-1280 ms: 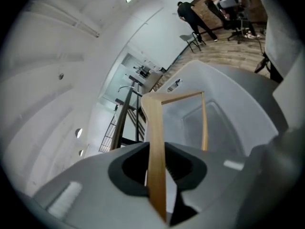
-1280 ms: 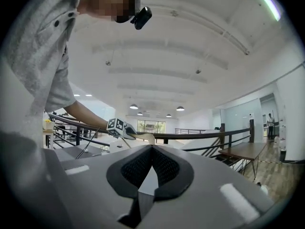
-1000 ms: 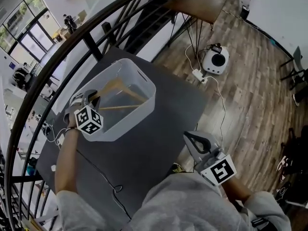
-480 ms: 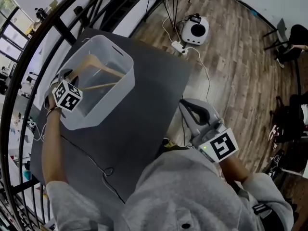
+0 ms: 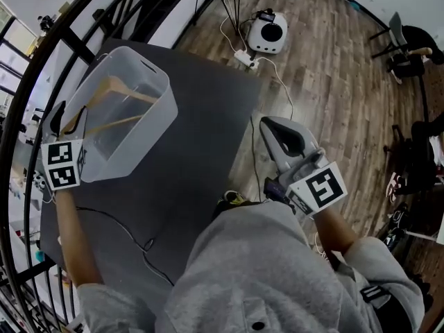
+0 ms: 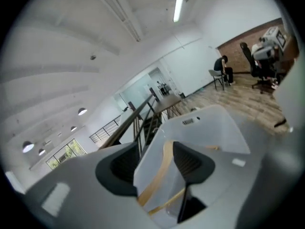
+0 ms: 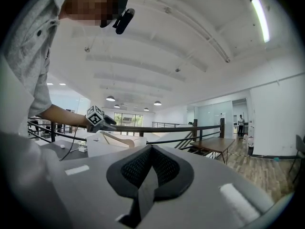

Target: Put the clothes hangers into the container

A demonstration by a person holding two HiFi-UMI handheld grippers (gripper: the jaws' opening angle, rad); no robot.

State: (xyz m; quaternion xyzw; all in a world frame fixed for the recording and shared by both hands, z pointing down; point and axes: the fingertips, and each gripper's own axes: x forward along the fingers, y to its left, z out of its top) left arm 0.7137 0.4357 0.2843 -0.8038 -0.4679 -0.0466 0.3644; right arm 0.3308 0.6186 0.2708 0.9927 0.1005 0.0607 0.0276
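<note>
Pale wooden hanger (image 5: 128, 92) aslant inside translucent container (image 5: 149, 134); left gripper (image 5: 68, 120) fingers newly spread, empty; right gripper (image 5: 272, 127) fingers together, empty

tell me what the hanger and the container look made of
Hanger: looks like wood, pale tan with a smooth finish. Container: likely plastic, milky and translucent, since the hanger shows through its wall.

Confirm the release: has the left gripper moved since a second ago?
Yes: left gripper drew back out of the container; jaws just opened, gripping nothing.
</note>
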